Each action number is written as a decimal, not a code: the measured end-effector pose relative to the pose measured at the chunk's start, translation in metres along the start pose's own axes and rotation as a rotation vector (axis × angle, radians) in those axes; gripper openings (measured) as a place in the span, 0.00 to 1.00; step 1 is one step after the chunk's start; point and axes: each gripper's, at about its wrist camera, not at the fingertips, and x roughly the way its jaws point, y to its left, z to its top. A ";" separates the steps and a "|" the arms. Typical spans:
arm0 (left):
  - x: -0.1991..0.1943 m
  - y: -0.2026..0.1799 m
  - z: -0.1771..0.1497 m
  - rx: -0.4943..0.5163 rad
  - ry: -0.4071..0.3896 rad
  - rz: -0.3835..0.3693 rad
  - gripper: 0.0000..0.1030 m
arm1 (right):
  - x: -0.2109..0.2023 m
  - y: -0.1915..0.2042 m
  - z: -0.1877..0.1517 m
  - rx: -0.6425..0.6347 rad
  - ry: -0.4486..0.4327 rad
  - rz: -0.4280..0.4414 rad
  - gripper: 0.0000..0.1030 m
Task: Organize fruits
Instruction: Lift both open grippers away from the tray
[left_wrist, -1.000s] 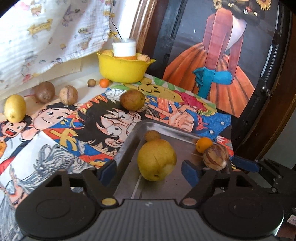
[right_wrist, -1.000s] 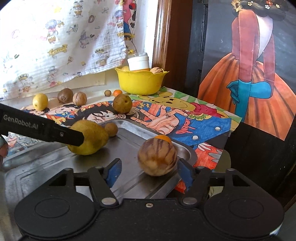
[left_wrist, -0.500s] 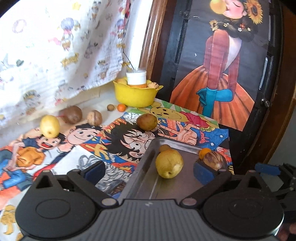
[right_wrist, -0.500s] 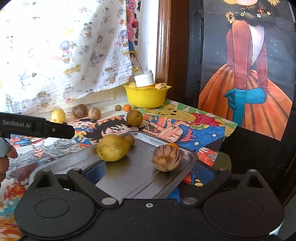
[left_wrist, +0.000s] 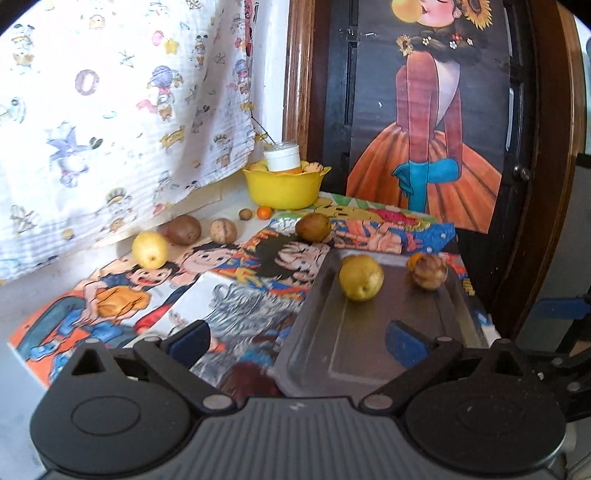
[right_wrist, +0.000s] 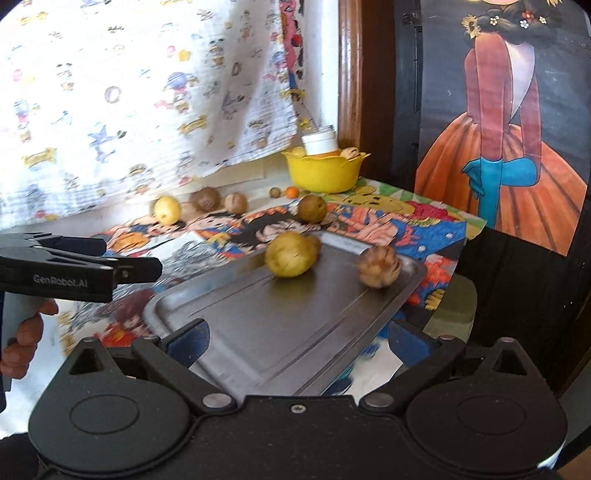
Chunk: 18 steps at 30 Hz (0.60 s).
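A steel tray (left_wrist: 354, 354) (right_wrist: 280, 332) lies on a cartoon-print cloth. On it rest a yellow pear (left_wrist: 361, 277) (right_wrist: 290, 254), a brown striped fruit (left_wrist: 428, 272) (right_wrist: 378, 266) and a small orange (left_wrist: 414, 260) behind it. My left gripper (left_wrist: 297, 341) hangs open over the tray's near left edge, holding nothing. My right gripper (right_wrist: 297, 338) is open above the tray's near end, also empty. The left gripper (right_wrist: 122, 264) shows from the side in the right wrist view. Loose on the cloth lie a yellow fruit (left_wrist: 149, 249), brown fruits (left_wrist: 184, 229) and a greenish fruit (left_wrist: 313, 227).
A yellow bowl (left_wrist: 284, 188) (right_wrist: 323, 173) with a white jar and fruit stands at the back by a wooden frame. A tiny orange (left_wrist: 264, 212) and a nut lie before it. A patterned curtain hangs at left. The table's edge drops off at right.
Both grippers opened wide and pulled back and up from the tray. The pear and the striped fruit stay on the tray, farther off and smaller in both views.
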 end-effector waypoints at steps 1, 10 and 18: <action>-0.003 0.002 -0.003 0.001 0.003 0.004 1.00 | -0.003 0.003 -0.001 -0.002 0.003 0.001 0.99; -0.034 0.023 -0.026 0.015 0.026 0.036 1.00 | -0.030 0.032 -0.012 0.005 0.027 0.032 1.00; -0.055 0.039 -0.031 -0.007 0.021 0.087 1.00 | -0.042 0.048 -0.013 -0.004 0.034 0.059 0.99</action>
